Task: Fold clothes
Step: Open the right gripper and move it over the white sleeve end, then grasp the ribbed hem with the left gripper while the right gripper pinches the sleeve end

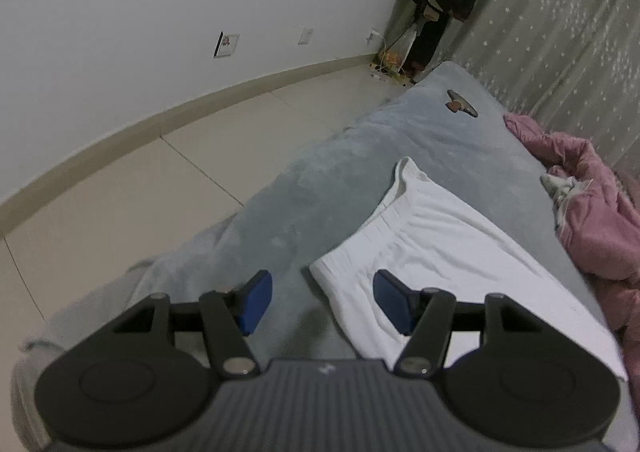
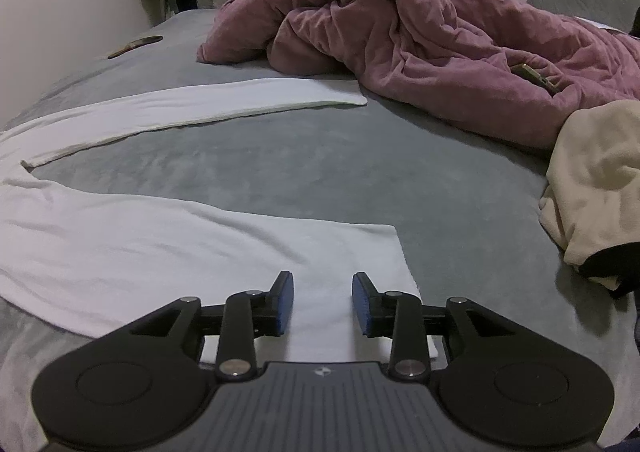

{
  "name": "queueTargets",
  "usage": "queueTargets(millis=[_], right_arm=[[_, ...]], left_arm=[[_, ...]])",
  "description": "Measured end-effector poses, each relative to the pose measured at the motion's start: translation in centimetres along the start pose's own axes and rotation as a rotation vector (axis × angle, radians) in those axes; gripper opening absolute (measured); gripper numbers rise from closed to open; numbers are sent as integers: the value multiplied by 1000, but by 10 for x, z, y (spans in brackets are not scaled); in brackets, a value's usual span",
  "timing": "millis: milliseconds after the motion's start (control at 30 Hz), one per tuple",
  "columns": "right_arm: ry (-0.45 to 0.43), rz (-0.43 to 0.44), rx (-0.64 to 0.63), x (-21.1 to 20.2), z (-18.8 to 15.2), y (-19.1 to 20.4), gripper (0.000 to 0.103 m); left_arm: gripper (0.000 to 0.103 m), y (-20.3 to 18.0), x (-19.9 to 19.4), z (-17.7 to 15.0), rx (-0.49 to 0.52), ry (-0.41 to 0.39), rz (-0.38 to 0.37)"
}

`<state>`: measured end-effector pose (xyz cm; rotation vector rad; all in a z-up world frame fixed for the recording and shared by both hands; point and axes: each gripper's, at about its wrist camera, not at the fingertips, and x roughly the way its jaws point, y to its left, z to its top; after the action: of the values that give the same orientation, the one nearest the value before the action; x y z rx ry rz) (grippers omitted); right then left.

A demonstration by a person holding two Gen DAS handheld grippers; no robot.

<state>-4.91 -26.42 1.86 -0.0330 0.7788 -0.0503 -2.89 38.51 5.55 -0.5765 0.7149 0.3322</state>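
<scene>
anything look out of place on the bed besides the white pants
Yes. A brown comb-like object lies loose on the grey bed cover near the far corner, and a small flat tan object, hard to identify, is caught in the folds of the heaped pink quilt. Both grippers are open and hold nothing.

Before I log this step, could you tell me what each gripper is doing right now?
Left gripper: open, empty, at the waistband end of the white fabric trousers.
Right gripper: open, empty, over a trouser leg.

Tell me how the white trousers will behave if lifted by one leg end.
The white trousers will likely hang limp, since they lie flat with soft wrinkles. Being thin, they seem light. The other leg would probably drag over the grey bedcover.
</scene>
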Motion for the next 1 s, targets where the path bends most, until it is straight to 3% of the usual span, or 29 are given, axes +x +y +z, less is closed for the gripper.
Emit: queueTargets(millis=[167,500,600,667,733,800,1000], right_arm=[[-5,35,-24,-8,-3,5,35],[-30,124,-274,-31,-21,37,45],[-26,111,-337,-36,-26,40,46],[-17,103,-374,-37,-29,41,47],[-4,96,-411,-36,-32,44,47],[9,71,-439,-34,-34,45,47],[58,-36,-364,-27,-29,29,47]], left_arm=[[59,-12,8,-9,9,29,-22],[55,-32,27,-21,58,66,11],[46,-33,29,-21,62,56,20],[36,-31,30,-21,59,55,25],[18,-30,31,-20,49,56,31],[10,-28,32,-20,40,58,36],[5,-24,29,-18,8,47,37]])
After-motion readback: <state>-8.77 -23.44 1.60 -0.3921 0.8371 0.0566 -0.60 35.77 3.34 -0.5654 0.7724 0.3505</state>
